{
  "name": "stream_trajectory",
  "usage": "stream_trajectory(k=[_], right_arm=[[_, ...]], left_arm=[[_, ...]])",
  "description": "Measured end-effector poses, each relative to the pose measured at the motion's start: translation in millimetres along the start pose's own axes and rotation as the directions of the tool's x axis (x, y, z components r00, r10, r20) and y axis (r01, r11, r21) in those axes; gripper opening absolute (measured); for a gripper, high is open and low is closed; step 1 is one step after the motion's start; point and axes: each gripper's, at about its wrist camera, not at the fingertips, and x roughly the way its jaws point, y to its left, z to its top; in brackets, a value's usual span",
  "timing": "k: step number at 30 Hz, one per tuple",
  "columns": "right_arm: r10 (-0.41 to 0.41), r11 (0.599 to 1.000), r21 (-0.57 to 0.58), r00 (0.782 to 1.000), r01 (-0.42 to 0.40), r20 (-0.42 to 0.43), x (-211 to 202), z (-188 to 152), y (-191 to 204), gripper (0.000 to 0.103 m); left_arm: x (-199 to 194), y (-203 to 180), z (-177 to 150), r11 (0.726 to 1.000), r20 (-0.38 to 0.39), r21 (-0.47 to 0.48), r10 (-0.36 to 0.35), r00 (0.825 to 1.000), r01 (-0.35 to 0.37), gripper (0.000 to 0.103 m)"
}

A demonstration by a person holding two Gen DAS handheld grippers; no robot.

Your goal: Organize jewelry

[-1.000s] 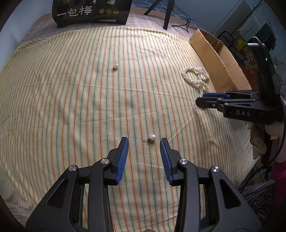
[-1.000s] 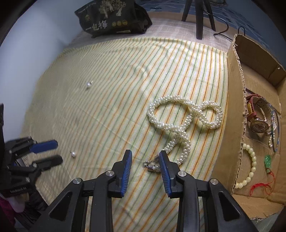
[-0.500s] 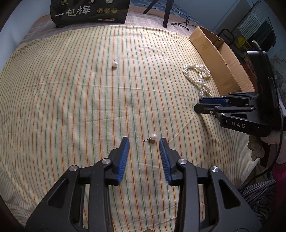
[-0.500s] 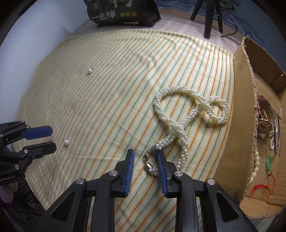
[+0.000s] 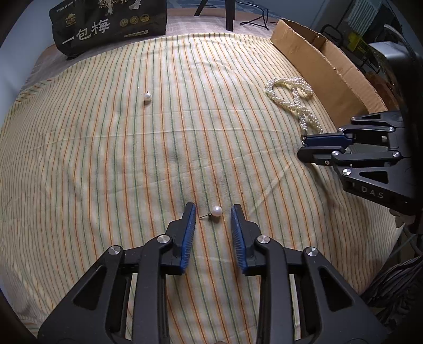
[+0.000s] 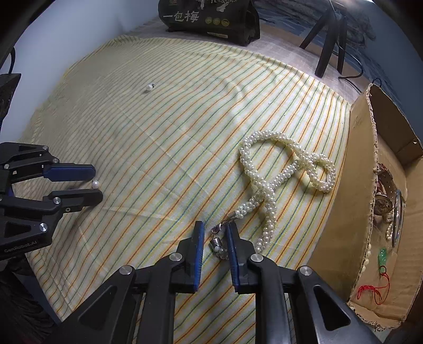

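Note:
A pearl earring [image 5: 216, 211] lies on the striped cloth just between the tips of my open left gripper [image 5: 213, 210], which does not touch it; it also shows in the right wrist view [image 6: 95, 183]. A second pearl earring [image 5: 147, 96] lies farther off. A pearl necklace [image 6: 285, 169] lies looped near the cardboard box [image 6: 341, 211]. My right gripper [image 6: 214, 230] is open, its jaws standing either side of the necklace's metal clasp [image 6: 218, 239].
The cardboard box [image 5: 322, 66] on the right holds a watch [image 6: 383, 201], a bead bracelet and a red-corded green charm [image 6: 382, 258]. A black snack bag [image 5: 108, 23] and tripod legs [image 6: 330, 39] stand at the far edge.
My right gripper has moved forward over the necklace clasp and narrowed its jaws around it. My left gripper has edged closer to the near earring.

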Motion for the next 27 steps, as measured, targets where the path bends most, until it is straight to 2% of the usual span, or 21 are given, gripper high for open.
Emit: stream_trajectory(k=[3, 4, 5, 10, 14, 20, 27], right_arm=[[-0.012, 1.000, -0.015, 1.000, 0.012, -0.001, 1.0, 4.0, 1.4, 0.009], [-0.012, 1.000, -0.017, 1.000, 0.012, -0.001, 1.5, 6.5, 2.8, 0.009], [-0.012, 1.000, -0.016, 1.000, 0.012, 0.001, 1.0, 6.8, 3.3, 0.006], [-0.005, 1.000, -0.006, 1.000, 0.005, 0.013, -0.8, 12.2, 5.5, 0.005], [0.049, 0.998, 0.041, 0.998, -0.051, 0.041, -7.8, 21.1, -4.1, 0.005], [0.125, 0.981, 0.129, 0.980, -0.145, 0.153, -44.0, 32.6, -22.4, 0.005], [0.126, 0.969, 0.174, 0.955, -0.176, 0.267, -88.7, 41.1, -36.5, 0.005]], left_arm=[[1.3, -3.5, -3.4, 0.999, 0.010, 0.039, 0.020, 1.000, -0.020, 0.024], [1.9, -3.7, -4.3, 0.999, 0.011, 0.045, 0.026, 1.000, -0.026, 0.017], [1.9, -3.7, -4.6, 0.999, 0.012, 0.047, 0.027, 1.000, -0.027, 0.016], [0.3, -4.7, -5.8, 0.998, 0.019, 0.047, 0.030, 0.999, -0.031, 0.015], [-8.8, 1.0, -4.8, 1.000, 0.030, 0.006, 0.011, 0.999, -0.011, 0.015], [-41.7, 12.0, 4.4, 0.998, 0.110, -0.057, -0.020, 0.994, 0.026, 0.015], [-72.0, 9.6, 20.6, 0.996, 0.195, -0.071, -0.041, 0.980, 0.056, 0.015]])
